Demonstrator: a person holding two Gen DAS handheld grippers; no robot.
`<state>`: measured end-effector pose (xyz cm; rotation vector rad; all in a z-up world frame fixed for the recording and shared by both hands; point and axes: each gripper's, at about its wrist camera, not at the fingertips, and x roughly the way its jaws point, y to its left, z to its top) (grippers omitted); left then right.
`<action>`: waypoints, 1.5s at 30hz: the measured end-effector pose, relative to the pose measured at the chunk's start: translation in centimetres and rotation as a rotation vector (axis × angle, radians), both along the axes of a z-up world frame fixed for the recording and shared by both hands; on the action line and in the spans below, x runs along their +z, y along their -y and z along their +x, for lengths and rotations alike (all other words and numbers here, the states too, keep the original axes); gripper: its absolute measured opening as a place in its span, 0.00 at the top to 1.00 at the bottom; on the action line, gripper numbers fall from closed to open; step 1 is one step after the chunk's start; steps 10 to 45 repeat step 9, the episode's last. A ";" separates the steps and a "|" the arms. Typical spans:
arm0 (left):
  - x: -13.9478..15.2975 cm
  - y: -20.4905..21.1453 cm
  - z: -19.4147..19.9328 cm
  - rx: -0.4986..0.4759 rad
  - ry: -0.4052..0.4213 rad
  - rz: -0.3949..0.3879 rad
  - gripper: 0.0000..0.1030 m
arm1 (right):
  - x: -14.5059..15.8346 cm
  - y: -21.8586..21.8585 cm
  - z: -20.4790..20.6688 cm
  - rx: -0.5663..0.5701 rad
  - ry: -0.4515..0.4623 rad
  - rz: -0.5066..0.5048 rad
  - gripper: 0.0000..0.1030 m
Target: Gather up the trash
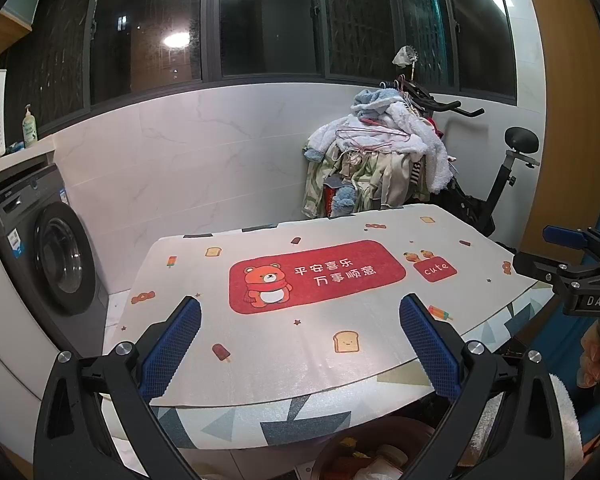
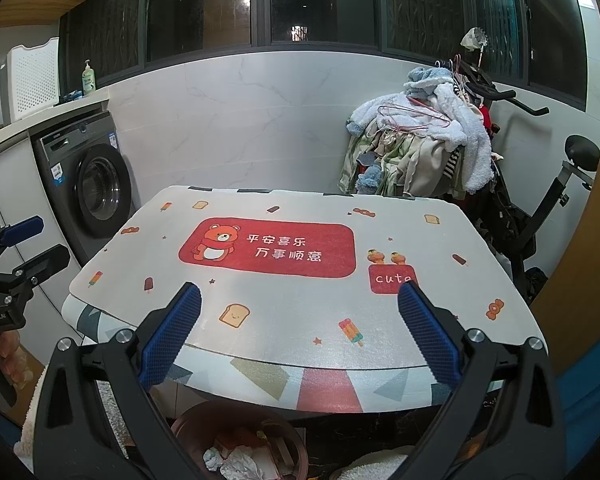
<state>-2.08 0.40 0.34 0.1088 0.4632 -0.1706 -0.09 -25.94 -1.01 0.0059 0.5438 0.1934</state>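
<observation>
Both my left gripper (image 1: 300, 312) and right gripper (image 2: 299, 300) hang wide open and empty over the bare mat (image 2: 300, 312), trash (image 2: 240, 460) sits in the brown bin (image 2: 192, 412) below the table edge, so reaching blind risks clipping that edge.

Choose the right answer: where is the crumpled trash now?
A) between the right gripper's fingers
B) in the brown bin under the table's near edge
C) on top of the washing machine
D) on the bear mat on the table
B: crumpled white paper lies inside the brown bin below the table; both the right gripper and the left gripper are open and hold nothing.
</observation>
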 end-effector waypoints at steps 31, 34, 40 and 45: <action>-0.1 -0.1 0.3 -0.001 -0.012 0.002 0.06 | 0.0 -0.1 0.0 -0.001 0.000 -0.002 0.06; -0.1 -0.1 0.3 -0.001 -0.012 0.002 0.06 | 0.0 -0.1 0.0 -0.001 0.000 -0.002 0.06; -0.1 -0.1 0.3 -0.001 -0.012 0.002 0.06 | 0.0 -0.1 0.0 -0.001 0.000 -0.002 0.06; -0.1 -0.1 0.3 -0.001 -0.012 0.002 0.06 | 0.0 -0.1 0.0 -0.001 0.000 -0.002 0.06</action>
